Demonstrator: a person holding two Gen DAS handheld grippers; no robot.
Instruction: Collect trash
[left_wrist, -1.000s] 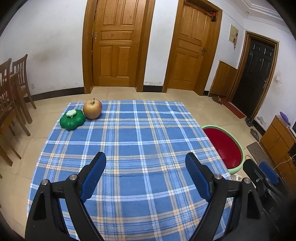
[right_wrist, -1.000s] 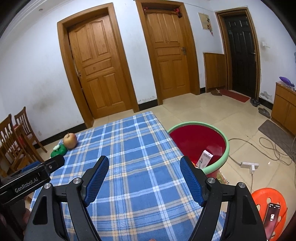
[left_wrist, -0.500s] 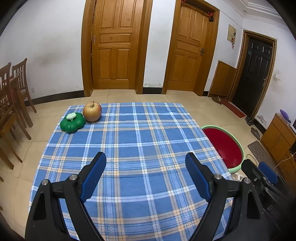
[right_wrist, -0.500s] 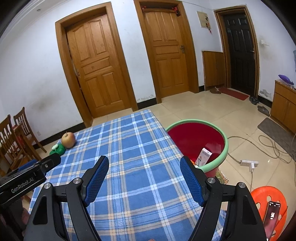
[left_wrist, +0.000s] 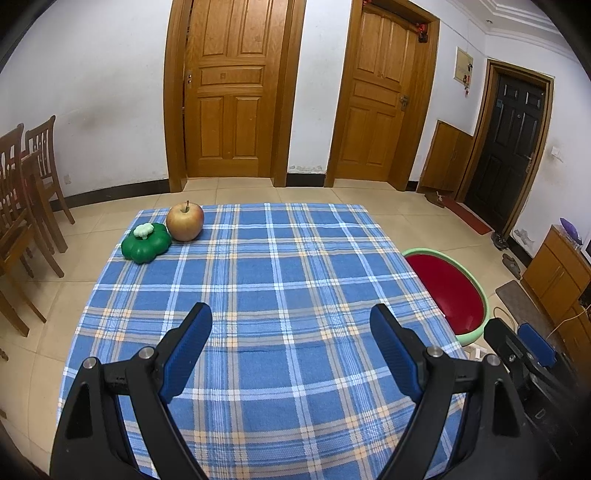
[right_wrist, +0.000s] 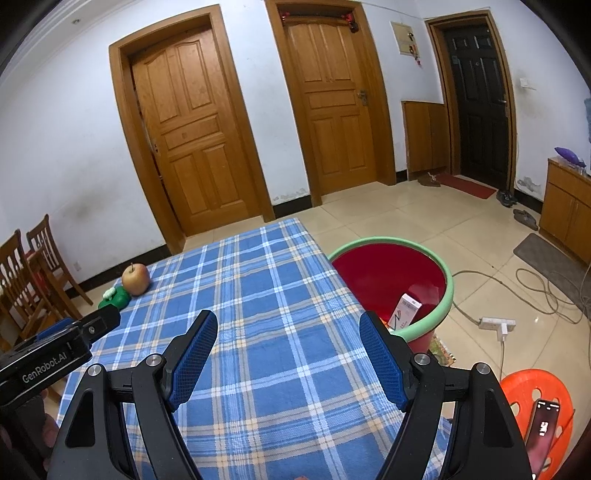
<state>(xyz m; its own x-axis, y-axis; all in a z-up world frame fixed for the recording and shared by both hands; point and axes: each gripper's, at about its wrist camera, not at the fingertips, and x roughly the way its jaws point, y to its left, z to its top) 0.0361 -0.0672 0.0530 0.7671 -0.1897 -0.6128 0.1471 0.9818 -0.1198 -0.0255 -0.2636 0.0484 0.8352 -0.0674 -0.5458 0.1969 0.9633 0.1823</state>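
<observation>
A red tub with a green rim (right_wrist: 421, 325) stands on the floor right of the table; it also shows in the left wrist view (left_wrist: 469, 334). A white box (right_wrist: 405, 312) lies inside it. My left gripper (left_wrist: 291, 319) is open and empty above the near part of the blue checked tablecloth (left_wrist: 280, 280). My right gripper (right_wrist: 288, 325) is open and empty above the cloth (right_wrist: 258, 295), left of the tub. An apple (left_wrist: 184, 221) and a green pumpkin-shaped toy (left_wrist: 146, 242) sit at the table's far left corner.
Wooden chairs (left_wrist: 26, 192) stand left of the table. An orange stool (right_wrist: 539, 413) with a phone (right_wrist: 543, 428) on it is at the lower right. A power strip (right_wrist: 496, 324) and cables lie on the floor. Three doors line the far walls.
Both grippers have drawn back and risen slightly, so the table looks a little farther. Both stay open and empty.
</observation>
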